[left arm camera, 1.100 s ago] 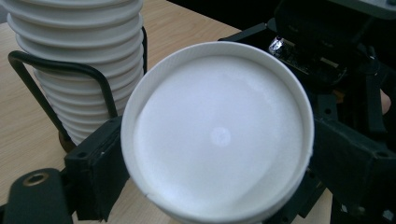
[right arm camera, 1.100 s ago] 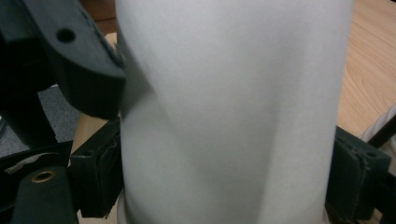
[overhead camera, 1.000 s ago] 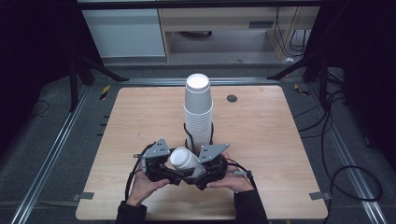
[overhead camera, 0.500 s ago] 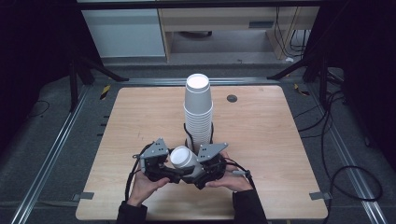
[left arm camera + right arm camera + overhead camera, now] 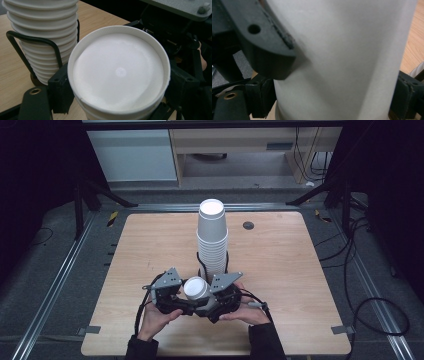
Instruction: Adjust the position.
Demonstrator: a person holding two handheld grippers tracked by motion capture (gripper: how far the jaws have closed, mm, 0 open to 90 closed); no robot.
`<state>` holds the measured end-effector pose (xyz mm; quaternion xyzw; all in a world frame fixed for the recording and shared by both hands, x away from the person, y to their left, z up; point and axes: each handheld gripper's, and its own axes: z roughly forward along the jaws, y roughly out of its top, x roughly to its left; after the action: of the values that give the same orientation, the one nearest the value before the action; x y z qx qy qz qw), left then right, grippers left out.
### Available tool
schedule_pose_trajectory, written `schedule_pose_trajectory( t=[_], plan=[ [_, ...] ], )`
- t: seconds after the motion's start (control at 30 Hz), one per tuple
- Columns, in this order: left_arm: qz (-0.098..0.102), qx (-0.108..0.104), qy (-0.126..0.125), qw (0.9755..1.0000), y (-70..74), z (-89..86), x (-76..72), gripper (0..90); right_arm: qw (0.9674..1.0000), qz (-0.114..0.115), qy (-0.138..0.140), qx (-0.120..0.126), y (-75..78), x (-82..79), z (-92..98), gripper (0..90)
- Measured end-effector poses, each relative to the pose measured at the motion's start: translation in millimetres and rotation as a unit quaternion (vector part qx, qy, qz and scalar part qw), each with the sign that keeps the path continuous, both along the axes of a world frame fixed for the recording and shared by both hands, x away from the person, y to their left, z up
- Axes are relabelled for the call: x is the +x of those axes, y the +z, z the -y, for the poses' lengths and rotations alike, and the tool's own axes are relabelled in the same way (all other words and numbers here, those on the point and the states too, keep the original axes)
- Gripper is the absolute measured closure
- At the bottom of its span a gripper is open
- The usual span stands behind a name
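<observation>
- The left gripper [image 5: 176,296], in the person's left hand [image 5: 156,317] near the front edge of the light wooden table [image 5: 280,270], is clenched on the single white paper cup [image 5: 196,288]; in the left gripper view its black jaws press the cup's [image 5: 119,75] 2 sides just below the rim.
- The cup sits between both grippers, mouth tilted up toward the camera, just in front of the tall stack of nested white paper cups [image 5: 212,240] standing in a black wire holder [image 5: 202,265] at mid-table.
- The right gripper [image 5: 216,299] grasps the same cup too; in the right gripper view its jaws flank the cup's wall [image 5: 342,60].
- Judged step: 1 cup is being handled between the 2 grippers, probably a handover or a regrip. The next move likely calls for 1 gripper to let go without crushing the thin wall.
- No brand, label or writing can be read anywhere.
</observation>
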<state>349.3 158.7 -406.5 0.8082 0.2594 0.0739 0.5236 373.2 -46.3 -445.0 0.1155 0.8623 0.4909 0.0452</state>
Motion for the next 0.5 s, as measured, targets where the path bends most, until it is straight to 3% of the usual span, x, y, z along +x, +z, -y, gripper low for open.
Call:
schedule_pose_trajectory(
  t=[0.5],
  plan=[
    [0.015,-0.008,0.013,0.9998,3.8,-6.5,-0.3,21.4,0.9998,0.002,-0.021,0.007,4.2,0.2,5.0,5.9]
  ],
)
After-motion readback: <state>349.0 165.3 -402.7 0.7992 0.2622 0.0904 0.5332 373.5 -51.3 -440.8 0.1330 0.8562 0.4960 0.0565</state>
